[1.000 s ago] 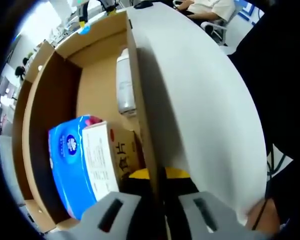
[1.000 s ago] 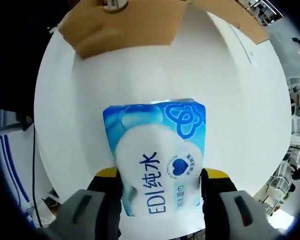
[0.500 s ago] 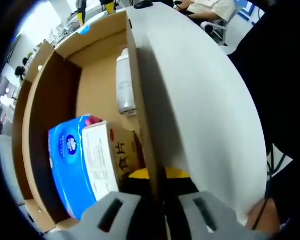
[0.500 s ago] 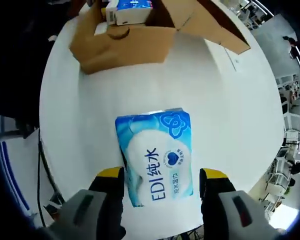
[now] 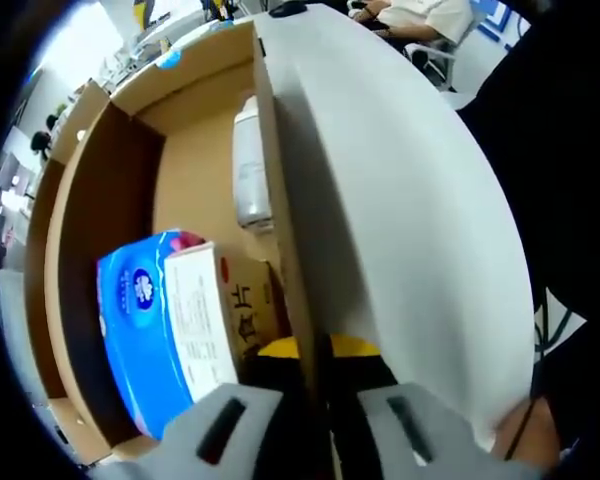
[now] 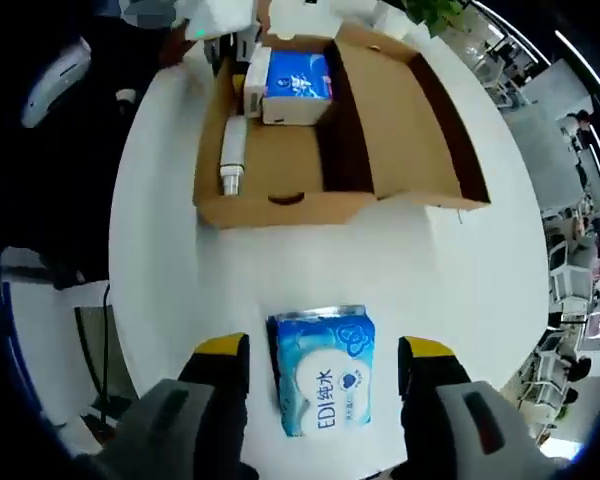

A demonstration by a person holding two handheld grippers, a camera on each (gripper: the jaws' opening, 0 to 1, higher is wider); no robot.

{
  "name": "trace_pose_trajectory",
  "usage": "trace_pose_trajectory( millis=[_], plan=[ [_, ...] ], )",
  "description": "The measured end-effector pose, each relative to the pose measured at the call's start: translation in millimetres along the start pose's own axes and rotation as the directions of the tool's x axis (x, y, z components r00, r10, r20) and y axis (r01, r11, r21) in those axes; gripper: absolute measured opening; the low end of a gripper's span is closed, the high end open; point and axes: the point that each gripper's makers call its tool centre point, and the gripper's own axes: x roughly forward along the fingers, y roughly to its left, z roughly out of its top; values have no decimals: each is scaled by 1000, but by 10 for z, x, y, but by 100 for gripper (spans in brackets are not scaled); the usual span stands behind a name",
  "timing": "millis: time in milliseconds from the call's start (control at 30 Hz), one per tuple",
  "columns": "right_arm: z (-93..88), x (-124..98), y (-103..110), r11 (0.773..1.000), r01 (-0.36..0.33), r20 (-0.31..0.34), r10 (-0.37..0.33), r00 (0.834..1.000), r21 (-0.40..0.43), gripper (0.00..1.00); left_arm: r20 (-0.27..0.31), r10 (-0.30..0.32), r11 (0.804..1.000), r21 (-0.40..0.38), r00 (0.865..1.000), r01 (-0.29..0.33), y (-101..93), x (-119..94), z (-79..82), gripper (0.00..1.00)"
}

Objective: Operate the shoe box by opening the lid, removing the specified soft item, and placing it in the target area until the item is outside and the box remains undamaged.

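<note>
The open cardboard shoe box (image 6: 380, 110) stands on the white table (image 6: 500, 290), its lid (image 6: 435, 120) folded out to one side. My left gripper (image 5: 316, 352) is shut on the box's side wall (image 5: 272, 180); that gripper also shows at the box's far end (image 6: 220, 30). A blue and white wet-wipes pack (image 6: 325, 385) lies flat on the table outside the box. My right gripper (image 6: 323, 350) hangs open above it, a jaw on each side and not touching.
Inside the box lie a white bottle (image 5: 250, 170), a blue tissue pack (image 5: 140, 325) and a white and brown carton (image 5: 215, 315). A person sits beyond the table (image 5: 420, 15). Bare table surrounds the wipes pack; the table edge curves nearby (image 6: 130, 330).
The right gripper has drawn back and up from the wipes pack, which stays on the table; the whole box has come into its view. The left gripper has not moved.
</note>
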Motion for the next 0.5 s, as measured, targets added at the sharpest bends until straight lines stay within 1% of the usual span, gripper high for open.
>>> trace_pose_trajectory(
  millis=[67, 100, 133, 200, 333, 367, 500],
  plan=[
    [173, -22, 41, 1000, -14, 38, 14, 999, -6, 61, 0, -1, 1000, -1, 1000, 1, -1, 0, 1, 4],
    [276, -32, 65, 1000, -23, 51, 23, 998, -9, 61, 1, -1, 1000, 0, 1000, 1, -1, 0, 1, 4],
    [342, -34, 84, 999, -30, 58, 30, 998, -14, 61, 1, 0, 1000, 0, 1000, 0, -1, 0, 2, 4],
    [436, -34, 109, 999, -36, 62, 38, 997, -30, 61, 1, 0, 1000, 0, 1000, 0, -2, 0, 2, 4],
    [651, -40, 105, 998, -22, 80, 26, 996, -58, 57, 2, 1, 1000, 0, 1000, -1, -5, -1, 2, 4],
    [723, -40, 98, 998, -18, 94, 23, 995, -54, 57, 2, 1, 1000, 0, 1000, -1, -5, -1, 3, 4],
    [895, -32, 133, 997, -26, 118, 33, 992, -66, 56, 2, 0, 1000, 0, 1000, 0, -6, -3, 5, 4]
  ],
)
